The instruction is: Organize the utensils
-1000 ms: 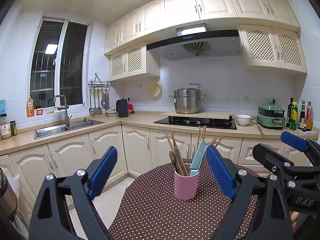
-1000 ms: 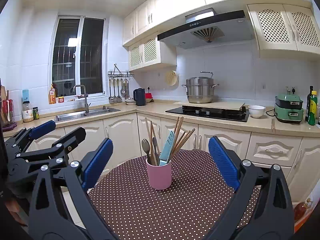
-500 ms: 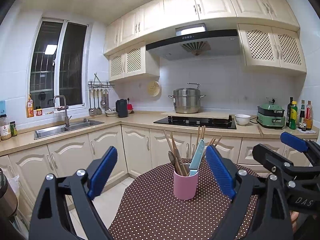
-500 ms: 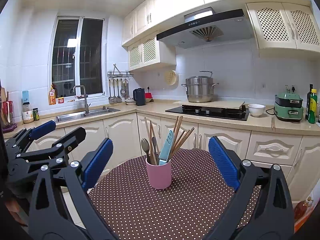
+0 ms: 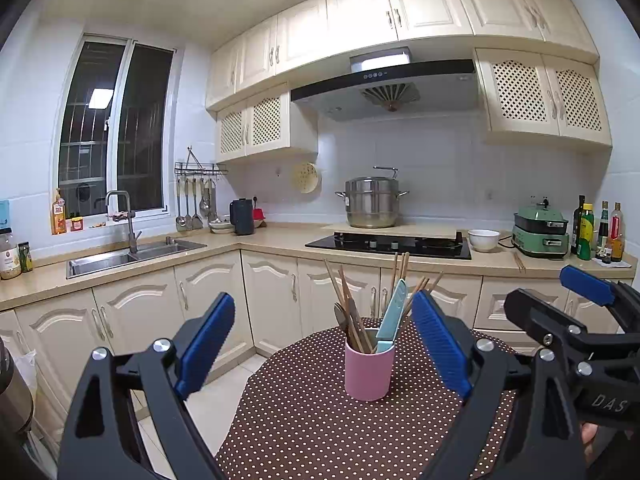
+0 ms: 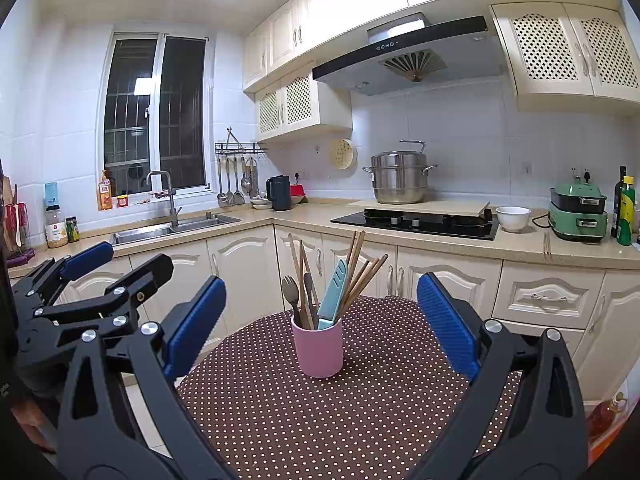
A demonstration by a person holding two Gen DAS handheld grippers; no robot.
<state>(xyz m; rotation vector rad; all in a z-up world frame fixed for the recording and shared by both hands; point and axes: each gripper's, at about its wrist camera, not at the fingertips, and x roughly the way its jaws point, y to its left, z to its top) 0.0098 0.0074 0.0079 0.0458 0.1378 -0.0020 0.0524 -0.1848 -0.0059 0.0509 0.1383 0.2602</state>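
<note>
Kitchen bench (image 6: 320,420) | left tool (image 5: 320,344) and right tool (image 6: 320,320) released, empty | pink cup (image 6: 318,350) crammed with utensils (image 6: 334,288) | risk: a snagged pull could tip it.

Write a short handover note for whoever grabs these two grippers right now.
Left gripper: open, empty, short of the cup.
Right gripper: open, empty, also short of it.
Pink cup stands upright on the dotted tablecloth, holding chopsticks, a spoon and a light blue knife.
Done: all visible utensils sit in the cup.
Left: nothing loose seen on the cloth; check outside these views.
</note>
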